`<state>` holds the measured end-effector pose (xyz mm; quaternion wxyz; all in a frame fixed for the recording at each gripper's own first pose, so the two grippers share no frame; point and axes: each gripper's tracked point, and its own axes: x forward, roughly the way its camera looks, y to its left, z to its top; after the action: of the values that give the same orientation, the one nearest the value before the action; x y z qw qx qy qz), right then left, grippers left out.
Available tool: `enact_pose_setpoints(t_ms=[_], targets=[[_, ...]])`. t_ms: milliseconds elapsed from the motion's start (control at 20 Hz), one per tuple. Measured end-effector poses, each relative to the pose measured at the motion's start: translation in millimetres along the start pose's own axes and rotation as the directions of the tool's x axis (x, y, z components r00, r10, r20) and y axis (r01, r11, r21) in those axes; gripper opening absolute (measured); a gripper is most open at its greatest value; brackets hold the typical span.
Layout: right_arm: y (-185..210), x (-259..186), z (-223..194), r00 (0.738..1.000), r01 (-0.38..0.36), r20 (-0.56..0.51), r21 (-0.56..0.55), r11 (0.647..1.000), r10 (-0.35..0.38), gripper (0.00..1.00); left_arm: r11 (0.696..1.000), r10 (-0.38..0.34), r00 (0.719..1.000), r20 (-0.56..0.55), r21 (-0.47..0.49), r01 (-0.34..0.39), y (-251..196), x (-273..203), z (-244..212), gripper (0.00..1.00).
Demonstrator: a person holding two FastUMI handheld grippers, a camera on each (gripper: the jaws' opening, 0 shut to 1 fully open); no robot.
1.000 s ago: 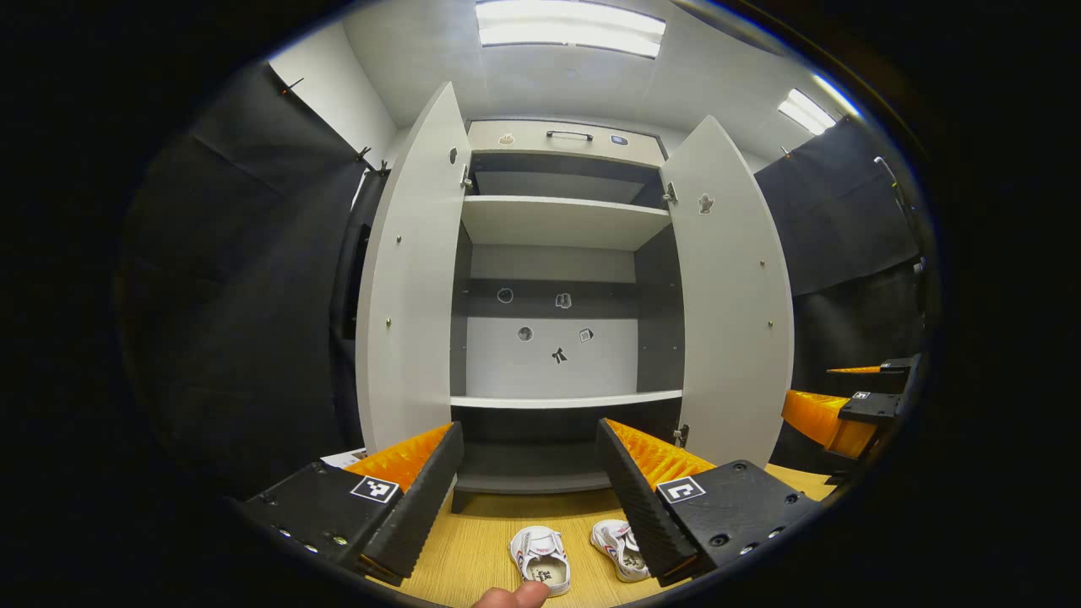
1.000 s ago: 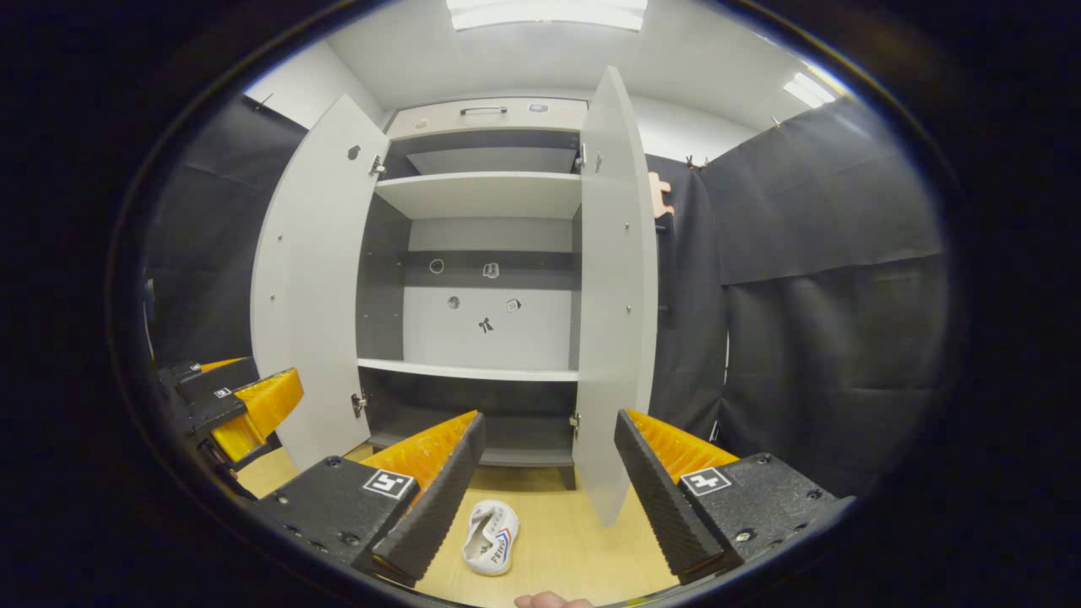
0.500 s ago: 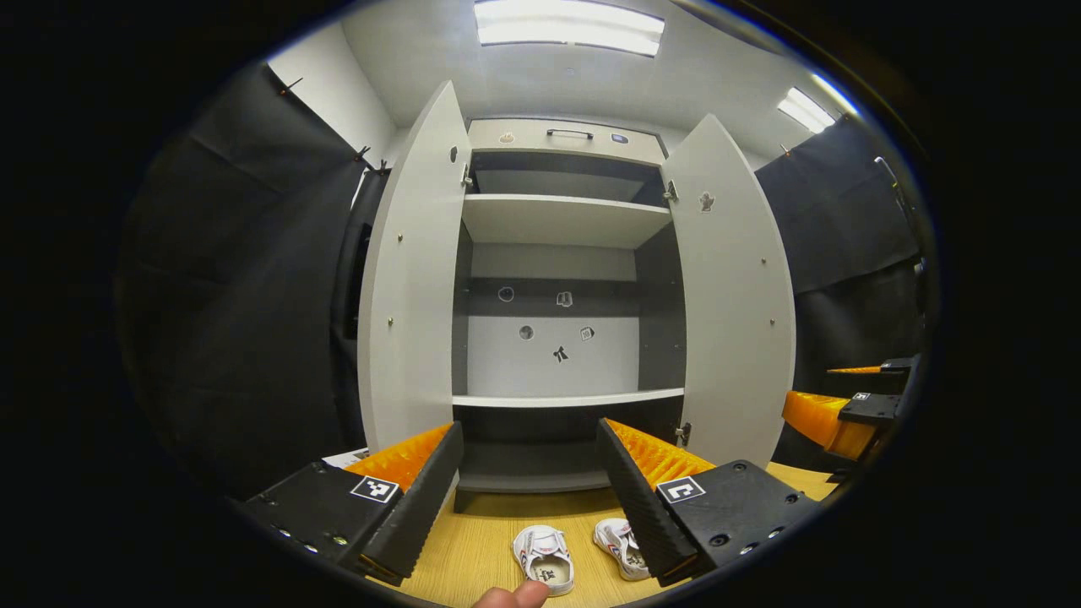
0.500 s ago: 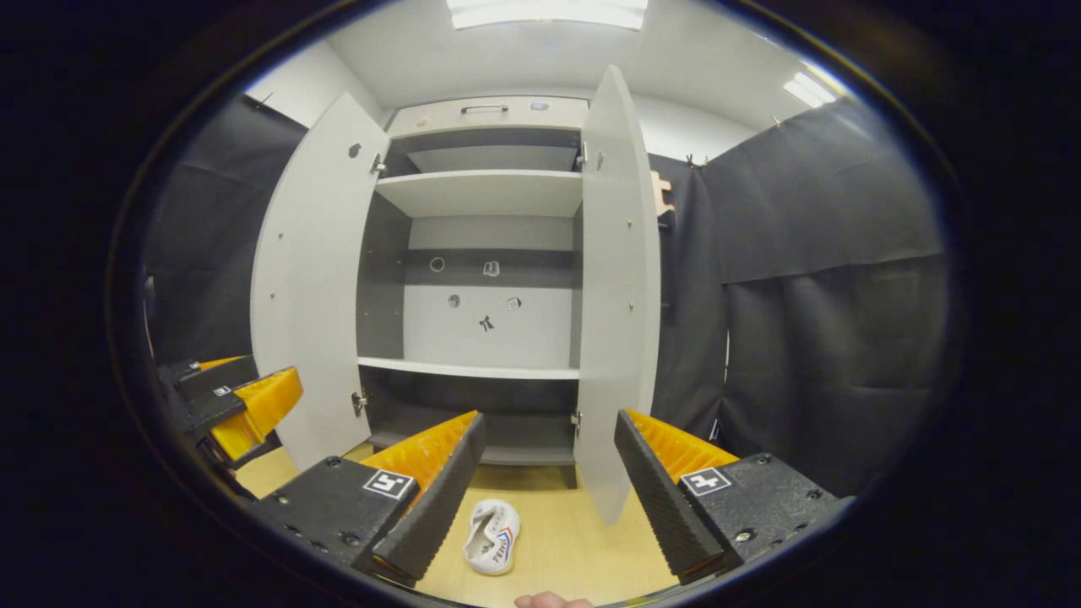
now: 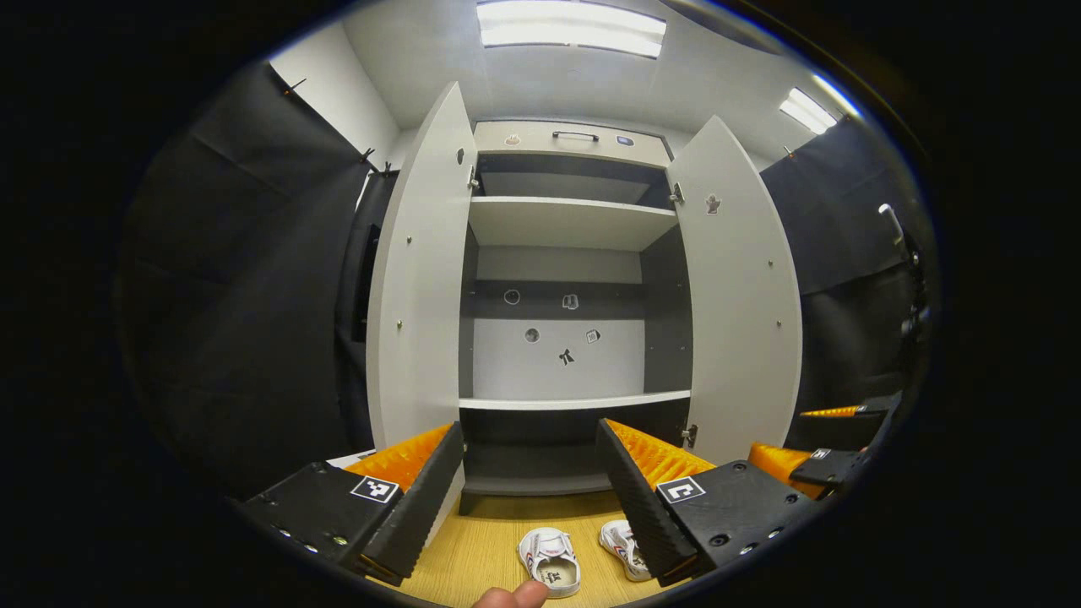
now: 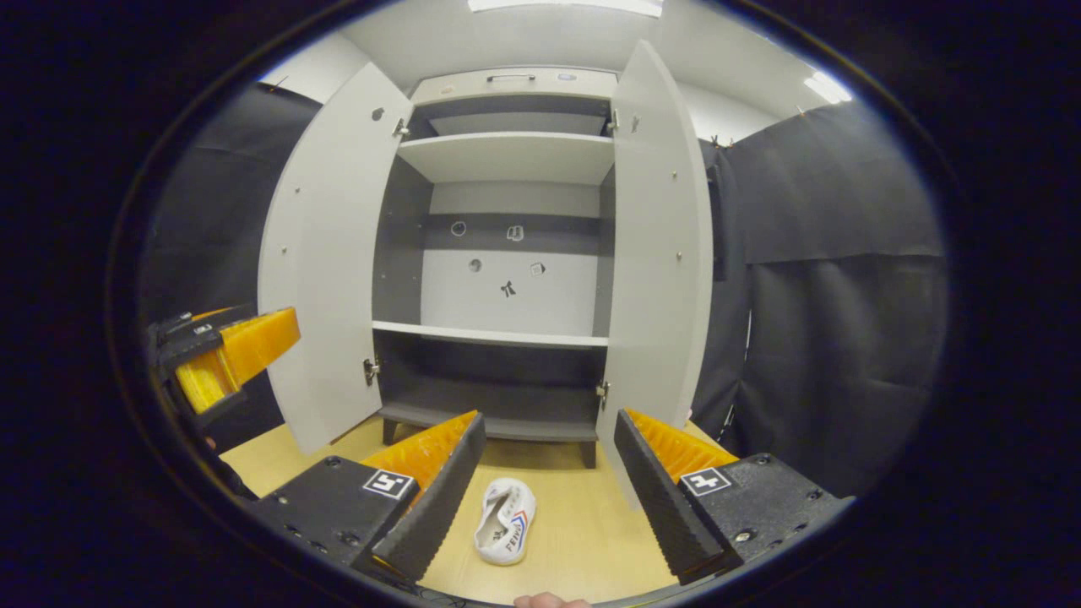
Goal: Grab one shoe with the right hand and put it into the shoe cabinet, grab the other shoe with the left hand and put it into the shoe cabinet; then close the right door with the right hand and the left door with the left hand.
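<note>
A tall grey shoe cabinet (image 5: 574, 228) (image 6: 507, 160) stands ahead with both doors swung wide. Its left door (image 5: 418, 287) (image 6: 325, 253) and right door (image 5: 743, 295) (image 6: 659, 253) flank bare shelves. Two small white shoes lie on the wooden floor in the left gripper view, one (image 5: 549, 561) near the middle and one (image 5: 623, 545) partly behind a finger. The right gripper view shows one white shoe (image 6: 505, 521) on the floor below and between my fingers. My left gripper (image 5: 529, 473) is open and holds nothing. My right gripper (image 6: 549, 460) is open too, above its shoe.
Black cloth walls close in on both sides. The wooden floor (image 6: 557, 540) runs up to the cabinet's base. A fingertip of the holding hand (image 5: 511, 598) shows at the bottom edge. The other gripper appears at far right (image 5: 836, 439) and far left (image 6: 224, 355).
The right gripper has tilted down and moved closer to the cabinet, so the shoe and floor show more. The left gripper has shifted slightly left; the right one sank in its view.
</note>
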<state>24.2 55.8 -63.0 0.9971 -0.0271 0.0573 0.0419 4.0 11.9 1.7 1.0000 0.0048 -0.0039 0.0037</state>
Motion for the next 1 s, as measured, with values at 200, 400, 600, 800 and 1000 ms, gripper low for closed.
enact_pose_setpoints(t_ms=[200, 400, 600, 800, 1000], targets=[[23.9, 24.1, -40.8, 0.995, -0.058, -0.087, -0.015, 0.998, 0.056, 0.96, 1.0, 0.018, 1.0, 0.013, 0.002, -0.018, 8.5, -0.1, 0.5, 0.95], [45.0, 46.1, -81.3, 0.978, -0.109, -0.174, 0.043, 0.993, 0.115, 1.0, 0.999, 0.034, 0.999, 0.007, -0.003, -0.034, 19.2, -1.0, -3.3, 0.95], [57.5, 69.1, -126.6, 0.952, -0.123, -0.271, 0.078, 0.989, 0.14, 1.0, 0.998, 0.056, 0.998, 0.003, 0.008, -0.056, 35.9, 0.2, -5.9, 0.95], [66.6, 86.4, -166.1, 0.925, -0.128, -0.354, 0.06, 0.99, 0.141, 1.0, 0.999, 0.049, 0.999, 0.007, -0.018, -0.049, 46.1, 3.2, -8.1, 0.95], [80.7, 99.8, -192.9, 0.896, -0.15, -0.412, 0.063, 0.987, 0.163, 1.0, 0.997, 0.072, 0.997, -0.016, -0.003, -0.072, 61.1, 10.5, -18.2, 0.95]])
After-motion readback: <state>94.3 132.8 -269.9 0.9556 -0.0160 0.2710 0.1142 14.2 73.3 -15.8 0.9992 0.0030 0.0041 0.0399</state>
